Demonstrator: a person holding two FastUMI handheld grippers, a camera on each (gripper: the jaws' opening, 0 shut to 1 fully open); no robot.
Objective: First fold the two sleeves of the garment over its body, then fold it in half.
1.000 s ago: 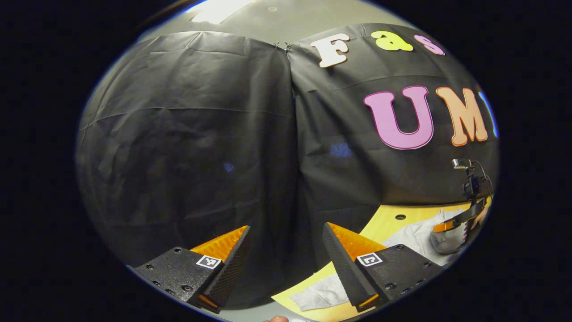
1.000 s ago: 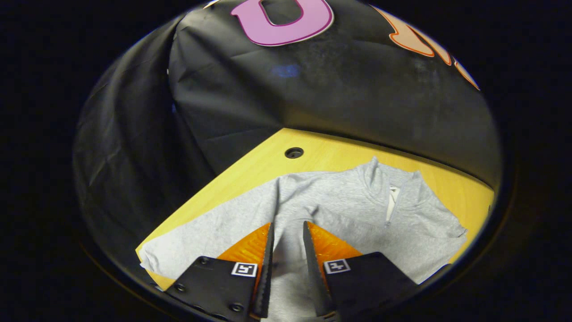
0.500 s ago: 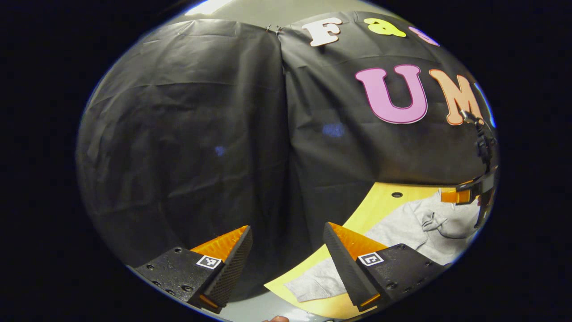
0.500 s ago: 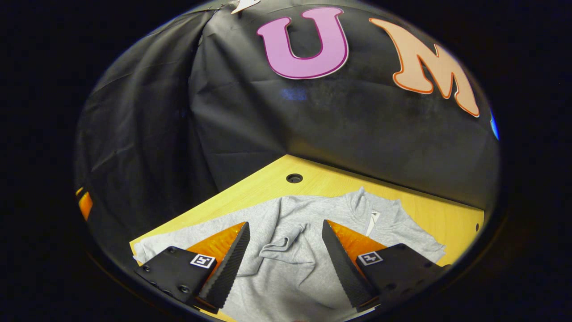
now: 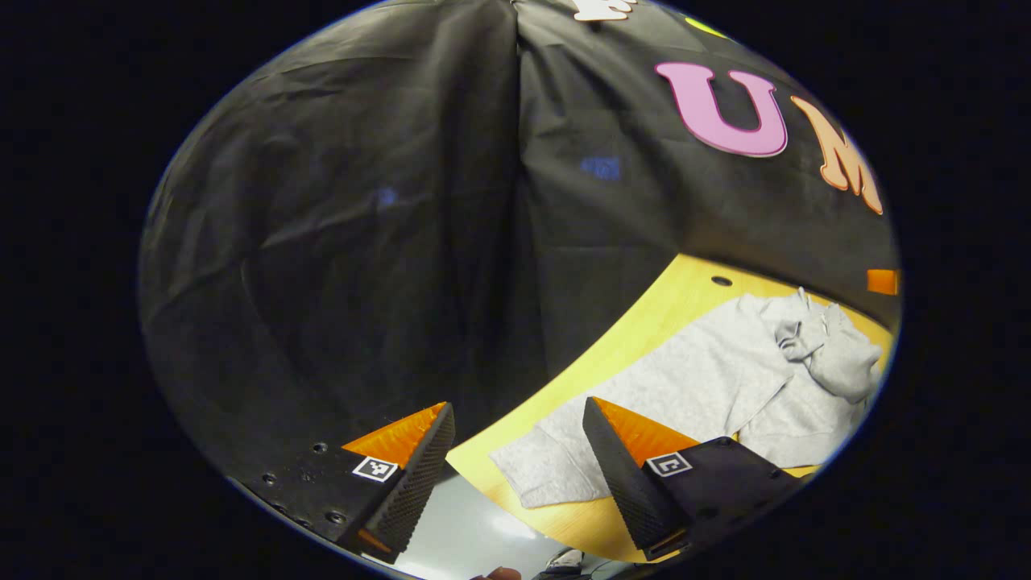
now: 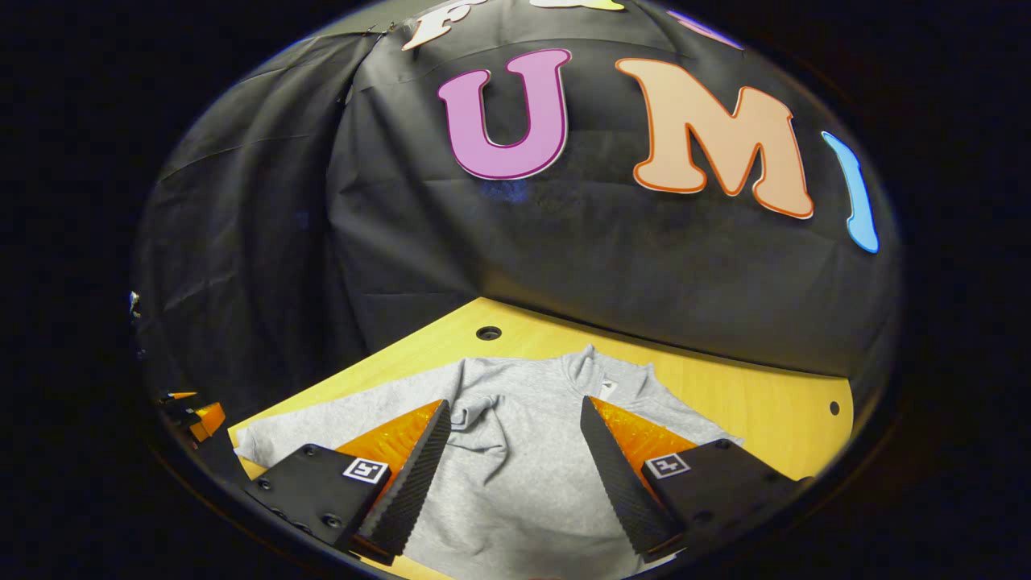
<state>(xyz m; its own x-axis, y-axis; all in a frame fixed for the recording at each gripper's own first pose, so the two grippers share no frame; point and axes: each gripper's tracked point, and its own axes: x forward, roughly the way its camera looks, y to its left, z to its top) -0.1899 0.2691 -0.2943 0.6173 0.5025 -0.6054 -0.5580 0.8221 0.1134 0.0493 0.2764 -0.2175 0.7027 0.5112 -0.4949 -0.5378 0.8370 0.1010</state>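
A light grey sweatshirt with a short zip collar (image 6: 515, 459) is lying spread on the yellow wooden tabletop (image 6: 773, 403), collar toward the far wall of black cloth. In the right gripper view one sleeve is lying bunched across the chest, its cuff (image 6: 471, 415) resting just below the collar, so the first sleeve fold looks done, though it is sitting rumpled rather than flat. The right gripper (image 6: 511, 463) is hovering over the body of the garment with its fingers spread wide and nothing between them.

In the left gripper view the other sleeve (image 5: 644, 419) is stretching out flat toward the near left corner of the tabletop, its cuff (image 5: 536, 483) close to the table edge. The left gripper (image 5: 515, 475) is hanging above that cuff with its fingers apart and empty, one finger over the cloth and the other out past the table edge.

The step in hand appears to be the second sleeve fold. The next move is calling for the left gripper to drop onto the cuff, pinch both layers of fabric, then carry it across the body toward the right. A shallow pinch could be letting the soft knit slip out mid-carry.
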